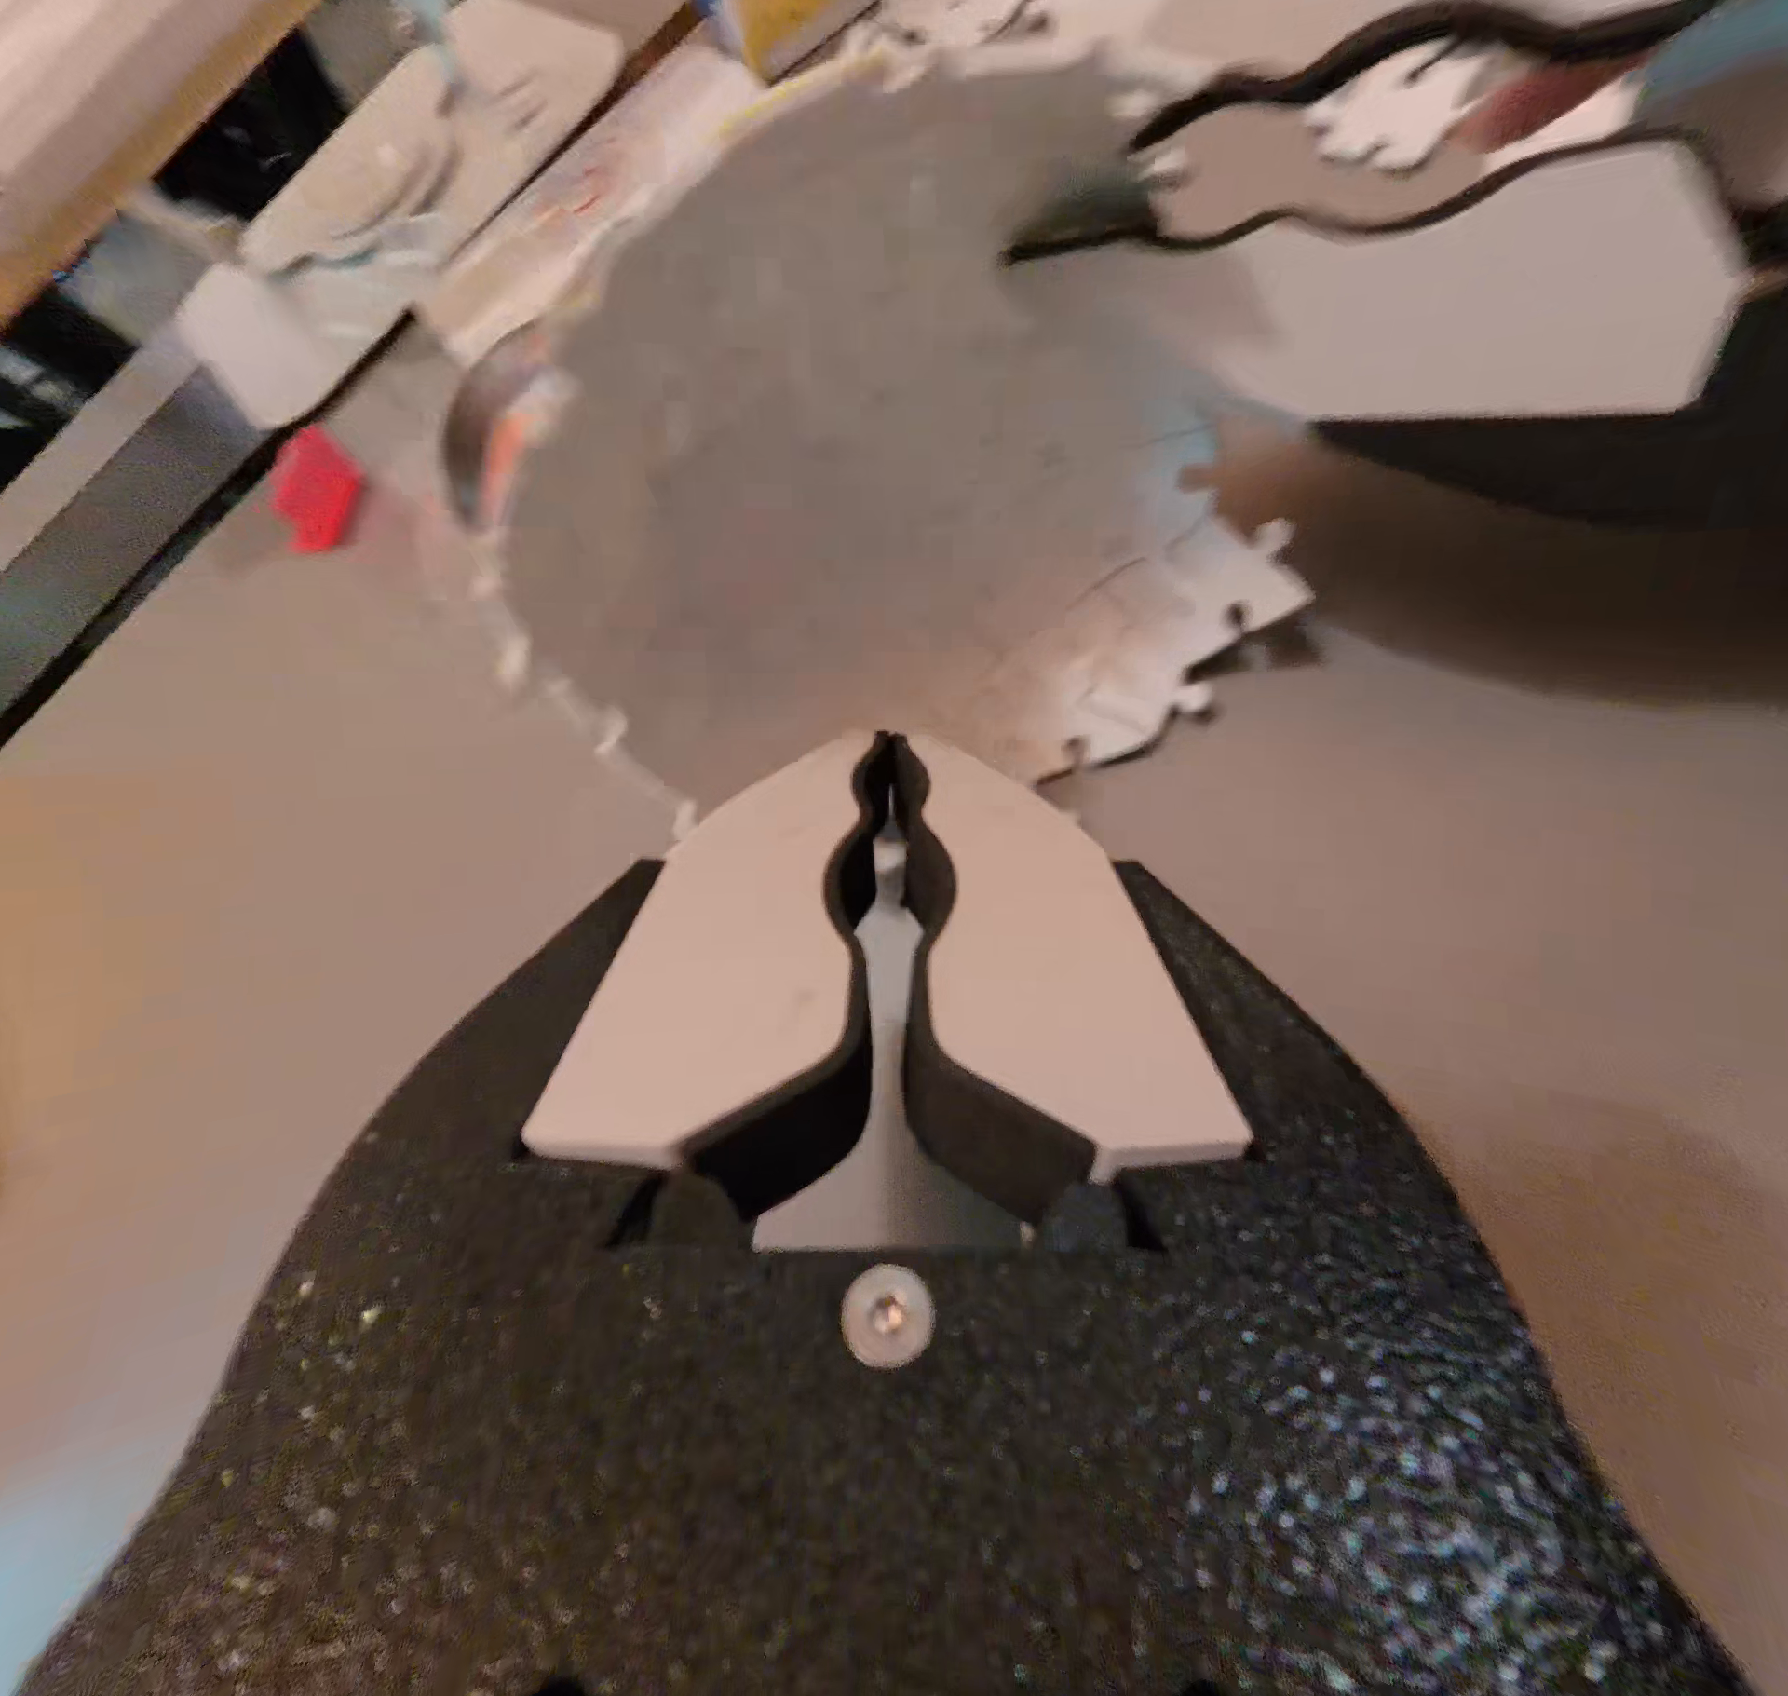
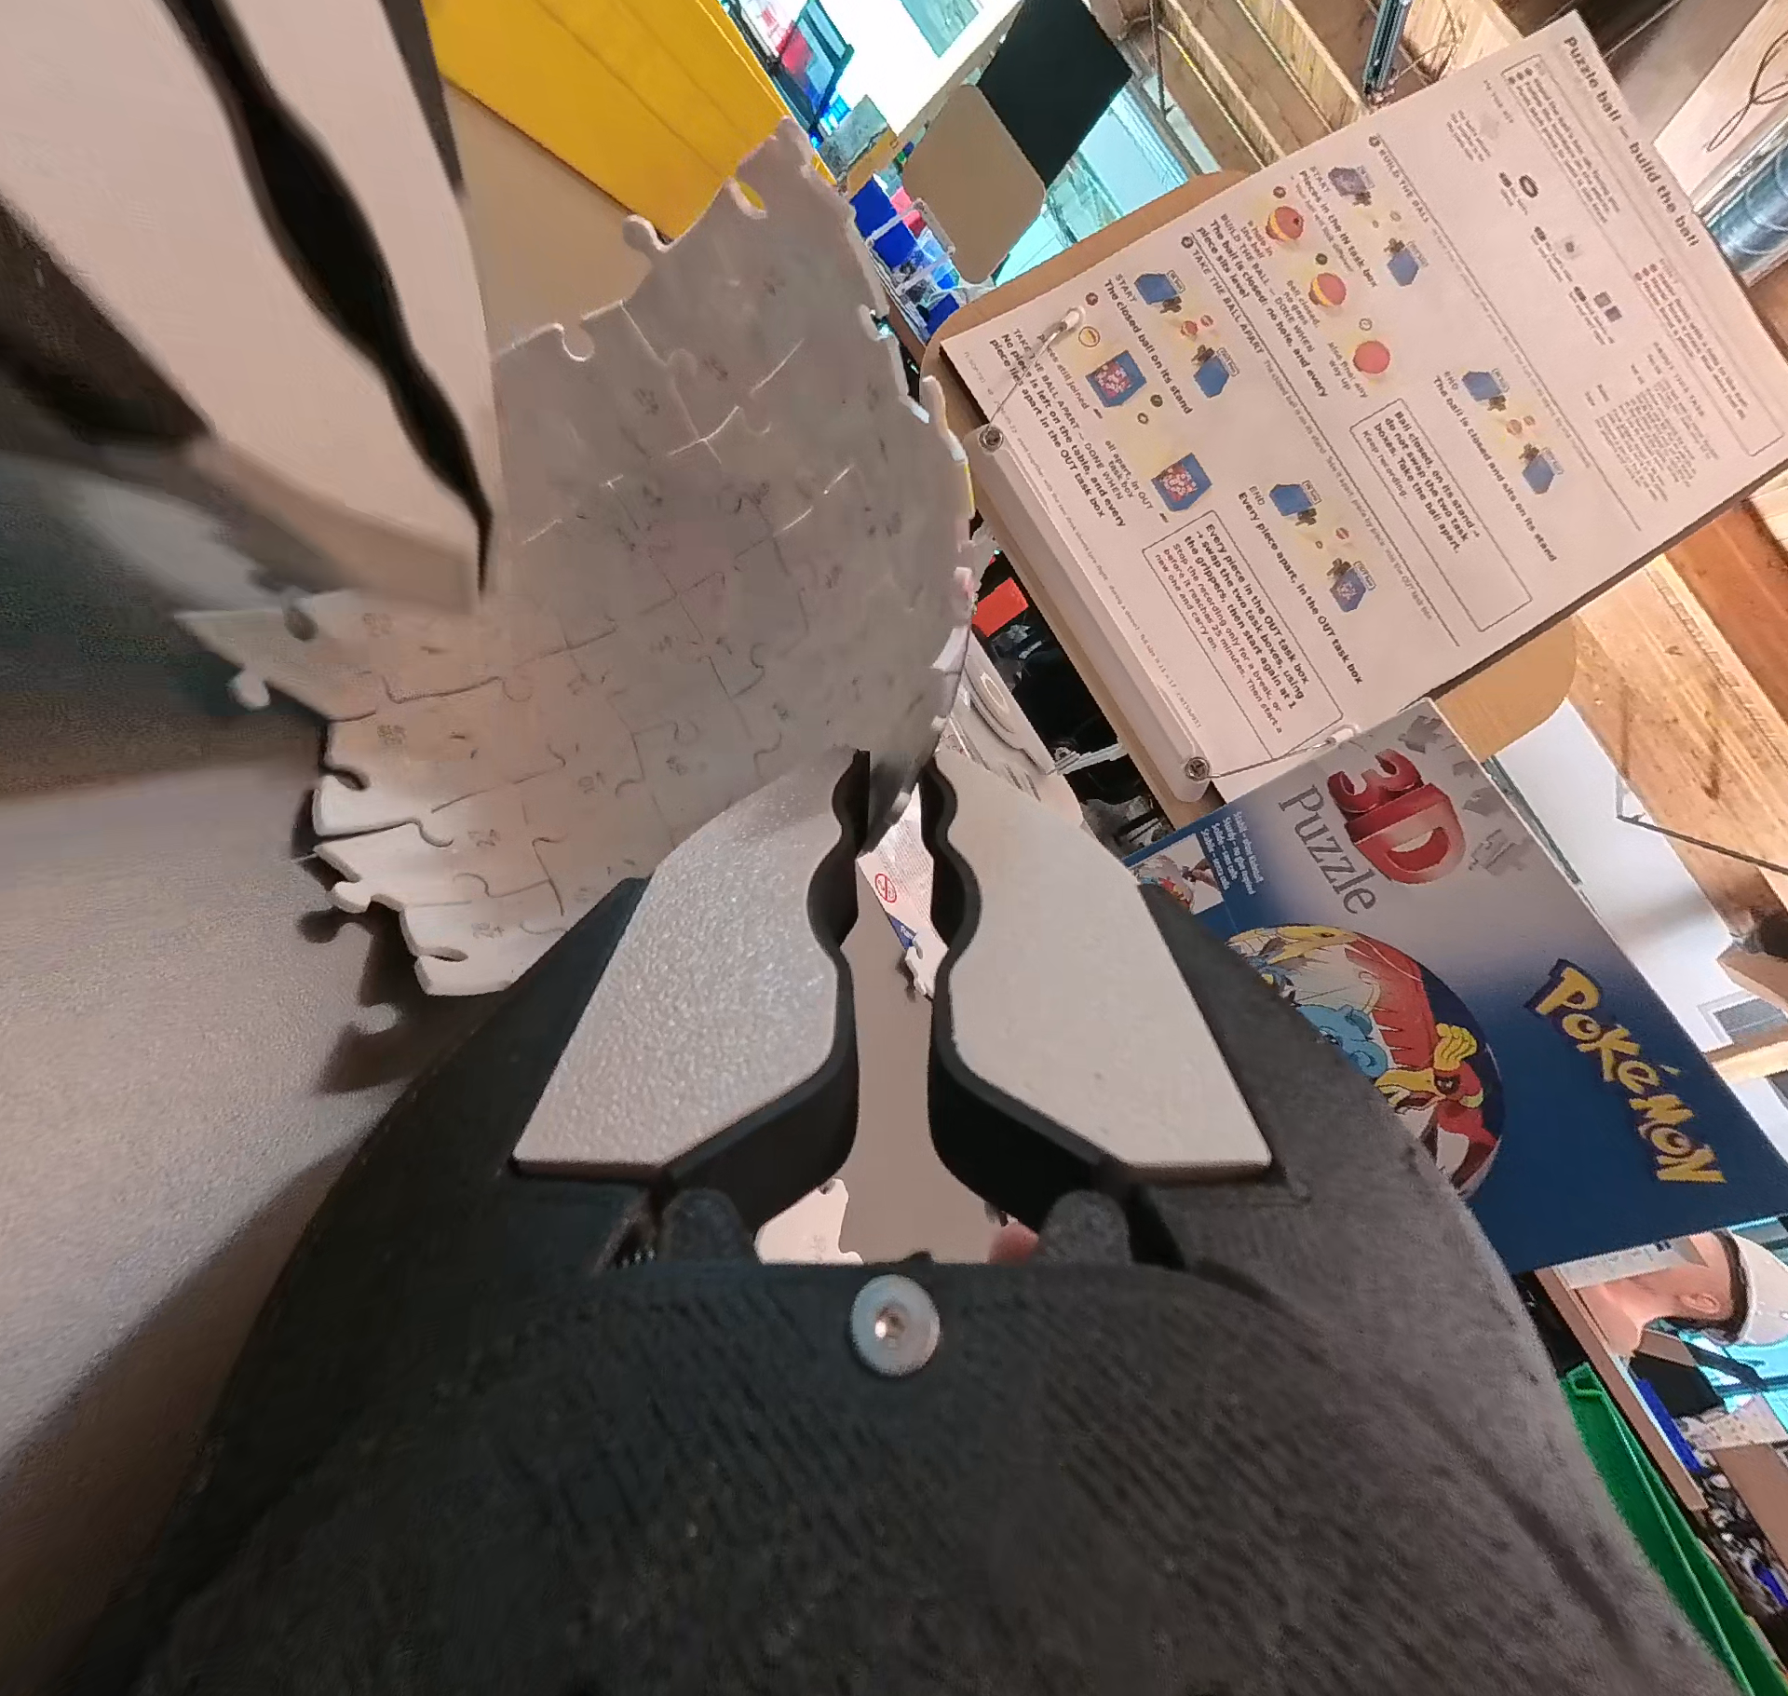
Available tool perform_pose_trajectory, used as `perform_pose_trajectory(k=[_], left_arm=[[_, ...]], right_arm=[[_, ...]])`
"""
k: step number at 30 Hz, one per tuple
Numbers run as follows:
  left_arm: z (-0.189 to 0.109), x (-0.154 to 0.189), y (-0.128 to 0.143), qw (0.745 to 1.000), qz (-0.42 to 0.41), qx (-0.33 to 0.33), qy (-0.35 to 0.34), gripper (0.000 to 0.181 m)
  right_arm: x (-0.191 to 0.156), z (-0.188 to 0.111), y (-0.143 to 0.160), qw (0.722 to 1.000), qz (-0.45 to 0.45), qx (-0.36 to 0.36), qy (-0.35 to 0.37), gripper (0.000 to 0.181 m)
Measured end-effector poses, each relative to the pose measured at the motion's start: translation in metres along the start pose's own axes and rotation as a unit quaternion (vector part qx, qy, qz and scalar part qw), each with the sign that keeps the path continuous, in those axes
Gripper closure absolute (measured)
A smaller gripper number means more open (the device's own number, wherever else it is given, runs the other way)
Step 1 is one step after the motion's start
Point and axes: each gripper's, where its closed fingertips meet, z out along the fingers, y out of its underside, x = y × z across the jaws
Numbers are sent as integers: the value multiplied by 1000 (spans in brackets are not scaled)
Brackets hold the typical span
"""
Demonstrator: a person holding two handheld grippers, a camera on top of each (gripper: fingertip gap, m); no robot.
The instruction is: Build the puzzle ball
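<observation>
Both grippers clamped the half-built puzzle ball [image 2: 697, 527] — a curved grey shell, held above the plain grey table [image 1: 290, 875]. The left gripper [image 1: 885, 750] pinched its lower edge; the right gripper [image 2: 895, 779] gripped the rim. Behind stood a blue puzzle box [image 2: 1509, 1001], an instruction sheet [image 2: 1403, 372] and yellow bins [image 2: 581, 53].

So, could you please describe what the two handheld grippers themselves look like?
Both look alike: the left gripper and the right gripper each have a speckled black, grainy body with one silver screw at its centre, and two pale grey flat fingers edged with wavy black pads. No cables or sleeves show.
</observation>
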Motion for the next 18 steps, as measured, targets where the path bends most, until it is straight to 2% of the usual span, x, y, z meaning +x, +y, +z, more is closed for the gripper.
perform_pose_trajectory(k=[3, 7, 14, 18], left_arm=[[-9, -18, 16, 999, 24, -30, -30, 181], [-9, -2, 12, 999, 46, -15, -1, 181], [14, 10, 21, 996, 66, -59, 19, 181], [15, 11, 22, 996, 50, -63, 30, 181]], right_arm=[[0, 0, -1, 1000, -1, 3, 0, 171], [0, 1, -2, 1000, -3, 4, -1, 172], [0, 0, -4, 1000, -12, 8, 0, 172], [-1, 1, -8, 1000, -23, 14, 1, 172]])
